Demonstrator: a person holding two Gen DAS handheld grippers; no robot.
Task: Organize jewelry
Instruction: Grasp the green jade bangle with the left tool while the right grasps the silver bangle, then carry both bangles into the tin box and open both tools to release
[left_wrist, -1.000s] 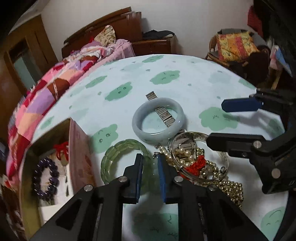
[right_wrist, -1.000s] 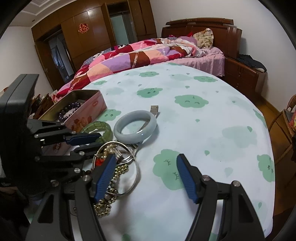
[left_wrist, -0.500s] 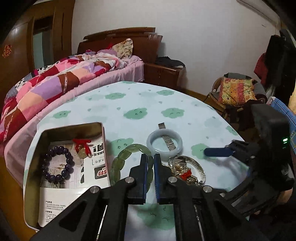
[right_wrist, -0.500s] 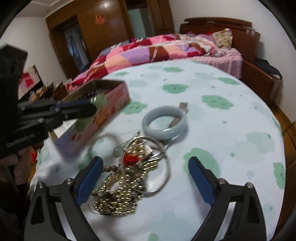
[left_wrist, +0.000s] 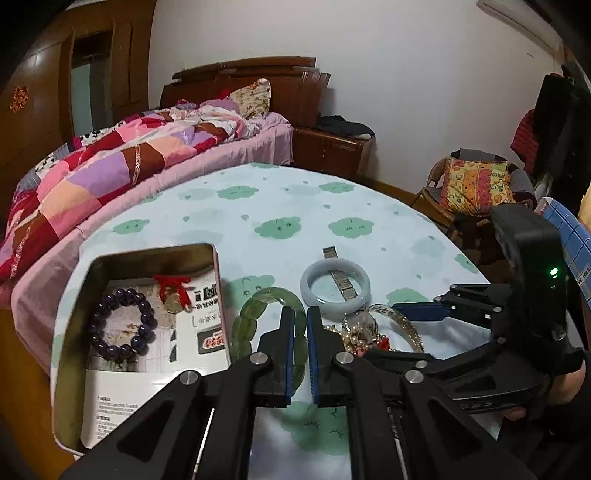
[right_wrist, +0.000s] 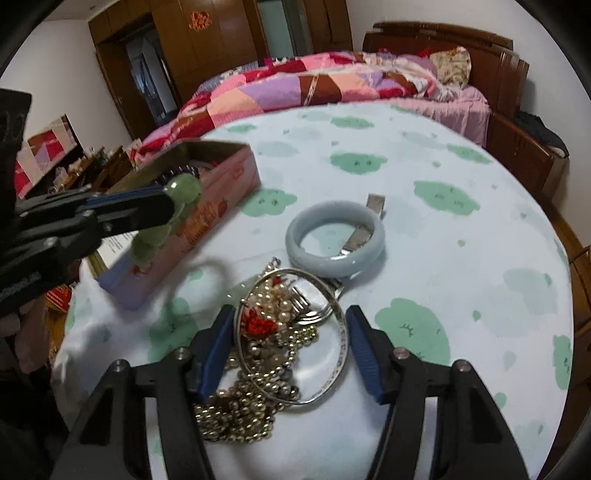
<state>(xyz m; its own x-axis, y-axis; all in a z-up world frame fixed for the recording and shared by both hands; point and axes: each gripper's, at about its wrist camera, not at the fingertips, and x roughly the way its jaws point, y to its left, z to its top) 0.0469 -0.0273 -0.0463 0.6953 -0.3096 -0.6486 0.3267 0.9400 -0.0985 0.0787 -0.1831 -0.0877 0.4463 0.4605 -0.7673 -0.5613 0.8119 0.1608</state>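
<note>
My left gripper (left_wrist: 299, 321) is shut on the green bead bracelet (left_wrist: 249, 321) and holds it in the air above the cloth, next to the open tin box (left_wrist: 147, 254); the bracelet also shows in the right wrist view (right_wrist: 177, 199). The tin holds a purple bead bracelet (left_wrist: 122, 325) and a red-corded charm (left_wrist: 173, 291). My right gripper (right_wrist: 291, 332) is open over a pile of pearl and gold bead chains (right_wrist: 269, 347) and a thin silver bangle (right_wrist: 332, 354). A pale jade bangle (right_wrist: 336, 240) lies beyond on a metal watch strap (right_wrist: 375, 203).
The round table has a pale cloth with green clouds (right_wrist: 443, 192). A bed with a patchwork quilt (left_wrist: 129, 158) stands behind it, a chair with a bright cushion (left_wrist: 476, 184) at the right, wooden wardrobes (right_wrist: 207, 48) beyond.
My left gripper has lifted the green bracelet off the cloth and pulled back toward the tin. My right gripper has narrowed and come down around the bead pile.
</note>
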